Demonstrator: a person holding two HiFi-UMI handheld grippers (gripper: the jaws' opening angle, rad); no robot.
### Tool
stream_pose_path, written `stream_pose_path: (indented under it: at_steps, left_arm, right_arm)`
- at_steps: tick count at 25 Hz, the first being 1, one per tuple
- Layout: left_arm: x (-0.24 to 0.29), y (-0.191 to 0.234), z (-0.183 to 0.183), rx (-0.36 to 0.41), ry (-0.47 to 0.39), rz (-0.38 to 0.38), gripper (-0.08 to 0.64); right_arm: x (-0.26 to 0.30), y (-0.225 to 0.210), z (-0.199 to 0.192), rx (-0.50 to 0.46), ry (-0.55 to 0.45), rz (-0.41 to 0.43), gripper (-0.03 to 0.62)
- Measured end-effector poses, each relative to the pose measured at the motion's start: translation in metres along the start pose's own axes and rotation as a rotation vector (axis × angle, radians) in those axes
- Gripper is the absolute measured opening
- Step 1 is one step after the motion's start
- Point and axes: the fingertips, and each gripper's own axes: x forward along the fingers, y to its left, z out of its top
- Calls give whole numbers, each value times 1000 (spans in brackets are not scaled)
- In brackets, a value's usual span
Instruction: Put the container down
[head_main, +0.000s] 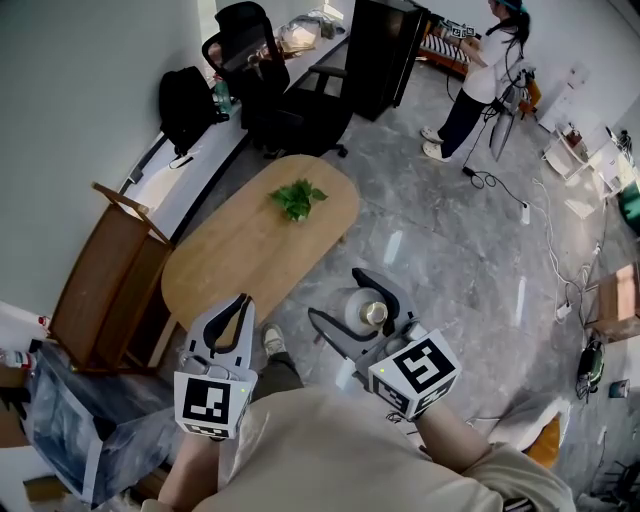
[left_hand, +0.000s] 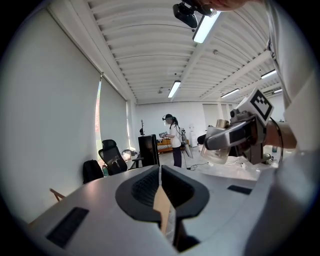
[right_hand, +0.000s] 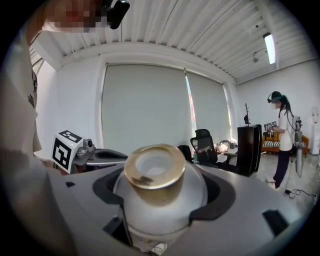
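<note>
Container (right_hand: 159, 192): small, round-bellied, milky white with a dull gold collar (right_hand: 152, 170) at the neck; held off the ground, above grey floor just right of the near end of the table.

Going left to right in the head view:

- Folded wooden chair (head_main: 105, 275) leaning at the far left, well apart from the action.
- Left gripper (left_hand: 159, 172) pressed together at the tips, carrying nothing. Shows only a thin sliver of background in the seam.
- Oval wooden table (head_main: 235, 255) ahead, bare but for a green leafy sprig (head_main: 296, 197) near its far end. Looks the likeliest landing spot, with plenty of free wood at the near end.
- Right gripper (head_main: 338, 295) clamped on the container, one jaw on each side of the widest part of the belly, collar pointing away from the hand.
- Person (head_main: 485, 70) standing far off at the upper right, no part of this.

Handling, as a judgement: probably frosted glass or hard plastic, so stiff, light and easy to carry one-handed, yet breakable if glass. Smooth and curved, so liable to slip or swivel in a loose pinch. Best taken as now, across the belly below the collar, not by the narrow neck. Should go down base first and level, with release only once seated, since a round body may roll.

Writing: no brand, label or print legible anywhere on the container. Only black-and-white square markers (head_main: 212, 403) on the gripper cubes.
</note>
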Motion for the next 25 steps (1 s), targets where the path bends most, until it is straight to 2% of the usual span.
stream_pose_path:
  at_steps: [12, 25]
  left_arm:
    - [72, 123, 7, 9, 6, -37, 18]
    - [122, 204, 2, 19, 34, -68, 18]
  right_arm:
    - [121, -34, 45, -4, 35, -55, 340]
    - [213, -60, 68, -14, 47, -86, 339]
